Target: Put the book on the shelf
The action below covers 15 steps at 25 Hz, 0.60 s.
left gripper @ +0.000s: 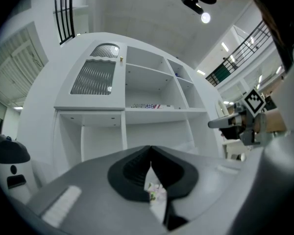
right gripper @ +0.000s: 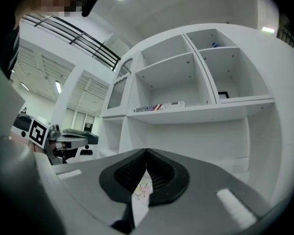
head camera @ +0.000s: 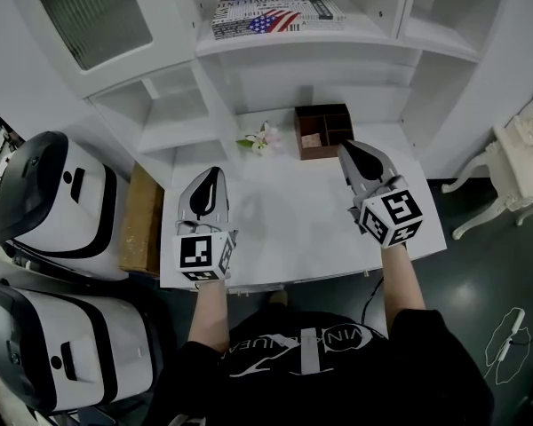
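The book (head camera: 275, 13) lies flat on the shelf (head camera: 338, 44) at the frame's top centre. Lower down, the left gripper (head camera: 215, 176) and right gripper (head camera: 349, 152) hang over the table (head camera: 284, 229), jaws together, empty.

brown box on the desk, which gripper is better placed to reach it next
Right, probably: the right gripper, shut, has its tips just beside the brown box; the left gripper sits further off, nearer the flowers.
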### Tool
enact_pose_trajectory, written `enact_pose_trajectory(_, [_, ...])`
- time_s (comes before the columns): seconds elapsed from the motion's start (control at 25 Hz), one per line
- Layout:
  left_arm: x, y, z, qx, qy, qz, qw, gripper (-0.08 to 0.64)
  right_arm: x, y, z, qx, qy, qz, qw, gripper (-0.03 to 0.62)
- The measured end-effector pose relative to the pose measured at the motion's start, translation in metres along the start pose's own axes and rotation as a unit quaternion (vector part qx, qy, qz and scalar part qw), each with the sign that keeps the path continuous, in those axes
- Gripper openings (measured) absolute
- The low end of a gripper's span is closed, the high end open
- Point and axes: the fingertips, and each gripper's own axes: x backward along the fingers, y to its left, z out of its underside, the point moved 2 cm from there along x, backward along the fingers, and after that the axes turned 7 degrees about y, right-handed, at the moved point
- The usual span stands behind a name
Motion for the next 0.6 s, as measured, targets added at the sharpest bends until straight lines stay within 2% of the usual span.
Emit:
enact_pose_trajectory(0.36, [0.005,0.011,0.007,0.013,0.006,-0.019,0.9997,0.000,0.003,-0.010,0.001,-0.001,-0.013,0.018,1.000,0.006])
enact_pose_trajectory(0.6, [0.007,0.018,0.007,0.007,0.008,-0.030,0.9995,0.000,0.003,-0.012,0.005,-0.004,-0.012,0.022,1.000,0.006])
